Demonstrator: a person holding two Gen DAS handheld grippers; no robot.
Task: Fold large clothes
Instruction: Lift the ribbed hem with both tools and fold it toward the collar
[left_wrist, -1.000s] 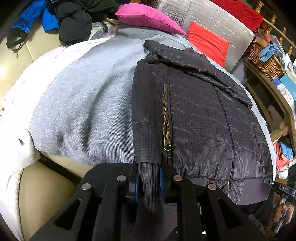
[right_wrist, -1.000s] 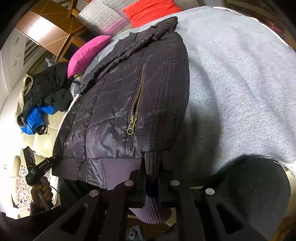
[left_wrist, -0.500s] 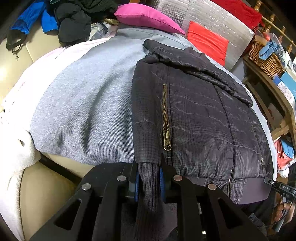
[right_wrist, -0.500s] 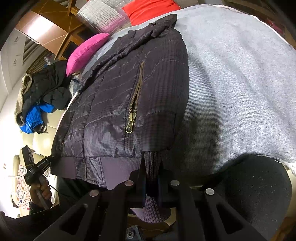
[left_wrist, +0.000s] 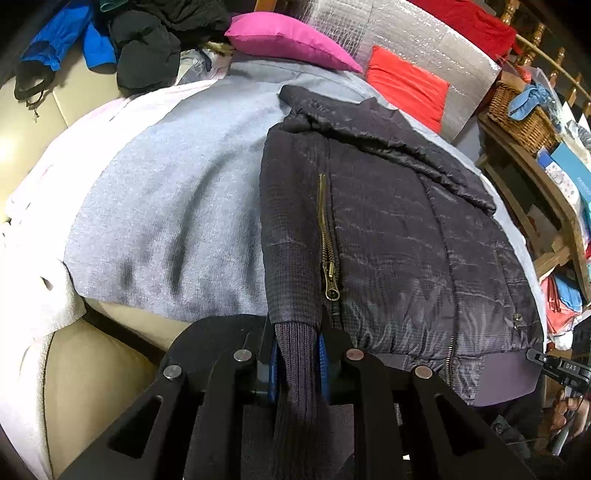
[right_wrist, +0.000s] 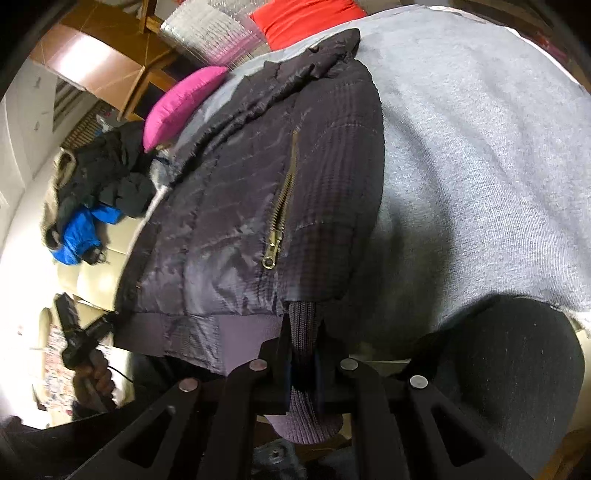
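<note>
A dark quilted jacket (left_wrist: 388, 236) lies front-up on a grey blanket (left_wrist: 177, 206), collar away from me and hem toward me. My left gripper (left_wrist: 297, 354) is shut on the ribbed knit cuff (left_wrist: 295, 343) of the sleeve that runs down the jacket's left side beside a brass zip. In the right wrist view the same jacket (right_wrist: 229, 229) is seen from its other side. There my right gripper (right_wrist: 303, 362) is shut on the other ribbed cuff (right_wrist: 301, 325). A hand holding the opposite gripper shows at each view's edge.
The blanket covers a beige sofa (left_wrist: 92, 387). A pink cushion (left_wrist: 288, 40), a red cushion (left_wrist: 406, 88) and a heap of dark and blue clothes (left_wrist: 140, 44) lie at the back. A wooden shelf with a wicker basket (left_wrist: 521, 114) stands to the right.
</note>
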